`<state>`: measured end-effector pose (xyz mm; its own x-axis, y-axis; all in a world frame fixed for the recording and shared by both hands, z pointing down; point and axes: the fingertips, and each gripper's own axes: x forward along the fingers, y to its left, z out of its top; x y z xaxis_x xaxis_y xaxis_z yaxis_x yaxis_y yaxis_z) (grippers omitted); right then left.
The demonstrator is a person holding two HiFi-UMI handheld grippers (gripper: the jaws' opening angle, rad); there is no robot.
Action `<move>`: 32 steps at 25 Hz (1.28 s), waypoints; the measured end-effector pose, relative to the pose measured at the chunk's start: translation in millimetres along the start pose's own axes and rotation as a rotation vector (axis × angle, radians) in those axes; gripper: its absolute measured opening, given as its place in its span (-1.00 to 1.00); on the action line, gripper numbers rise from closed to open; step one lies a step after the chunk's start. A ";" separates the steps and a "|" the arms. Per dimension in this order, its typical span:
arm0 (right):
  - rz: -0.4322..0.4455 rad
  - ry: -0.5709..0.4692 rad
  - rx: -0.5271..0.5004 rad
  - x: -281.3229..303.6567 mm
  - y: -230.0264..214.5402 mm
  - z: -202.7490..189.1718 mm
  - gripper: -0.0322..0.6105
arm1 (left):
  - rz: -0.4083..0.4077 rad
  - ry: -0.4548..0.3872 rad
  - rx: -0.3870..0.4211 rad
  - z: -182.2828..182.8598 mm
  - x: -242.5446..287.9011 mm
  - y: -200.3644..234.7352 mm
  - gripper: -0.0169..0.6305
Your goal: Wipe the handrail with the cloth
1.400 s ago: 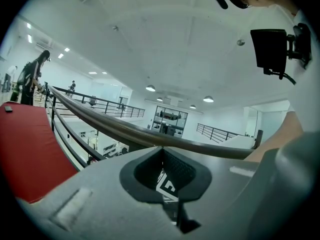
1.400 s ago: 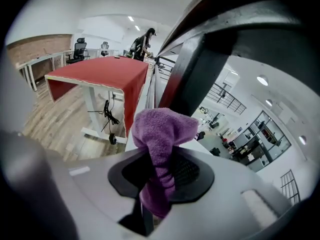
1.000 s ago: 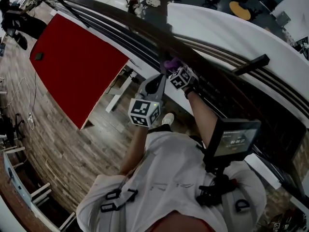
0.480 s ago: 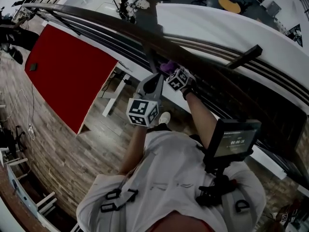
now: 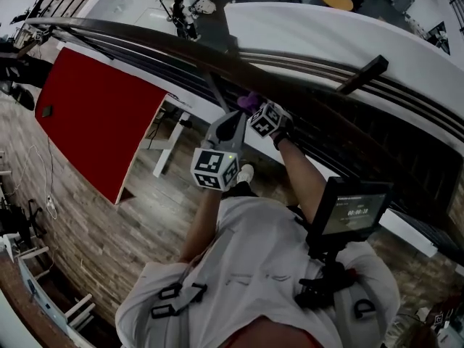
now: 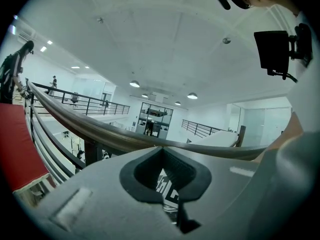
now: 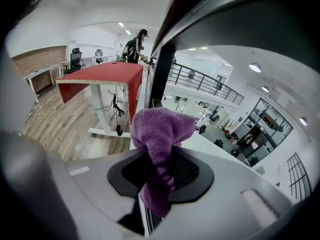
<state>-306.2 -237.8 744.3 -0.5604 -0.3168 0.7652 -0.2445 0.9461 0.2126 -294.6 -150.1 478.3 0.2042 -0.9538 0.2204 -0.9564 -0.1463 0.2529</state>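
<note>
1. Purple cloth (image 7: 162, 134) pinched tight between the jaws of the right gripper (image 7: 160, 181), bunched up and poking out past the tips.
2. Just under the dark wooden handrail (image 5: 181, 46), on the side nearest the person. Touching the handrail or only very close: cannot tell.
3. Long way of the handrail: from far left to far right in the head view, with a soft bend. In the right gripper view, up and to the right of the cloth, big and close.
4. Left gripper (image 6: 167, 181) lower than the handrail and farther from it, closer to the person's body. Jaws together, with nothing between them.
5. Nearer of the two to the handrail: the right gripper, with the cloth ready at its tip.
6. Best guess for the next move: press the cloth up against the handrail, then slide along its long way, not across it.
</note>
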 end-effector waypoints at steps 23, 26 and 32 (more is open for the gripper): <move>-0.021 0.009 0.012 -60.1 -13.3 -72.7 -0.61 | -0.114 0.028 0.040 -3.8 31.9 -80.7 -0.94; -0.032 0.026 0.030 -65.0 -15.0 -86.4 -0.61 | -0.134 0.035 0.050 -3.9 35.8 -92.4 -0.95; -0.059 0.038 0.012 -80.9 -18.0 -109.7 -0.61 | -0.172 0.038 0.062 -4.6 44.5 -113.6 -0.95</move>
<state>-169.7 -221.8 745.2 -0.5140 -0.3689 0.7744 -0.2859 0.9249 0.2507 -175.9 -174.7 463.7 0.3721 -0.9031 0.2145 -0.9177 -0.3232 0.2311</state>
